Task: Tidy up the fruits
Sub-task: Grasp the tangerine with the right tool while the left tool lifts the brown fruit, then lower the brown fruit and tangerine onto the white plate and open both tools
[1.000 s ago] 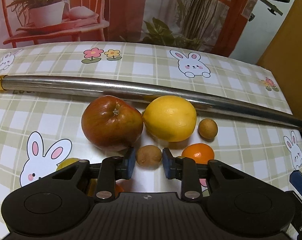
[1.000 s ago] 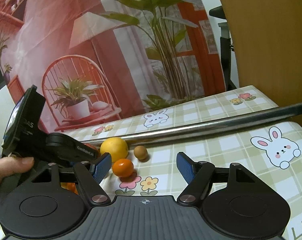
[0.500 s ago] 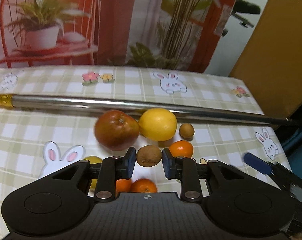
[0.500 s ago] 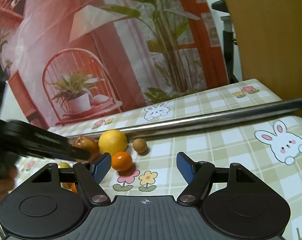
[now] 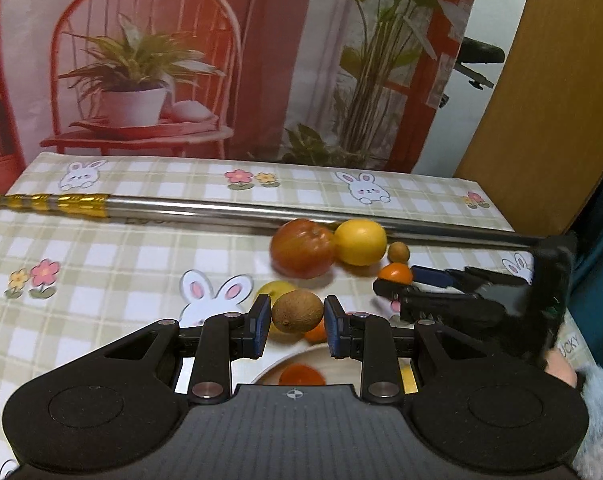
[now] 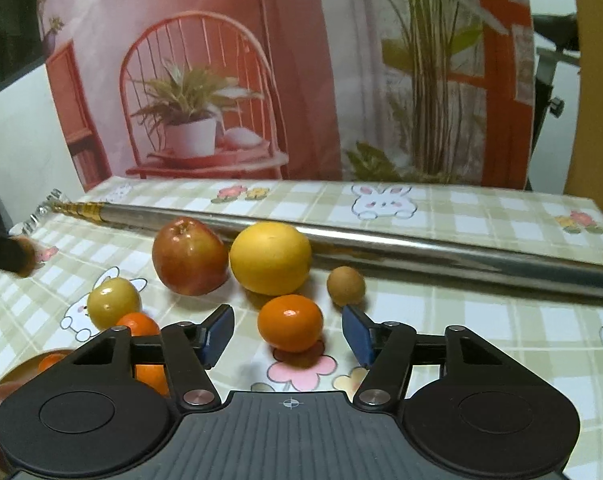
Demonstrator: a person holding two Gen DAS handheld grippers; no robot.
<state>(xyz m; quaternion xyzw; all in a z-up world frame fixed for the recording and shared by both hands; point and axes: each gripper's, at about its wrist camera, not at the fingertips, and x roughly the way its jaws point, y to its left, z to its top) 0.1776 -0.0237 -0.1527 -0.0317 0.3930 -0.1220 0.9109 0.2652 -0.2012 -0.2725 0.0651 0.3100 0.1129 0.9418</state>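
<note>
Left wrist view shows the left claw clamped on a small brown kiwi-like fruit, held off the checked worktop above the rim of a pale plate that already carries an orange piece. The step in hand looks like setting this fruit on the plate: lower it until it sits on the plate's surface before letting go, since a round fruit released from a height is likely to roll off the shallow rim. In the right wrist view the right claw stands wide apart around a mandarin that rests on the worktop, neither pad touching it. Centre that fruit between the pads, then close gently, as the skin is soft. An apple, a large yellow citrus and a second brown fruit sit just behind, against a metal pole; keep the pads from nudging them.
</note>
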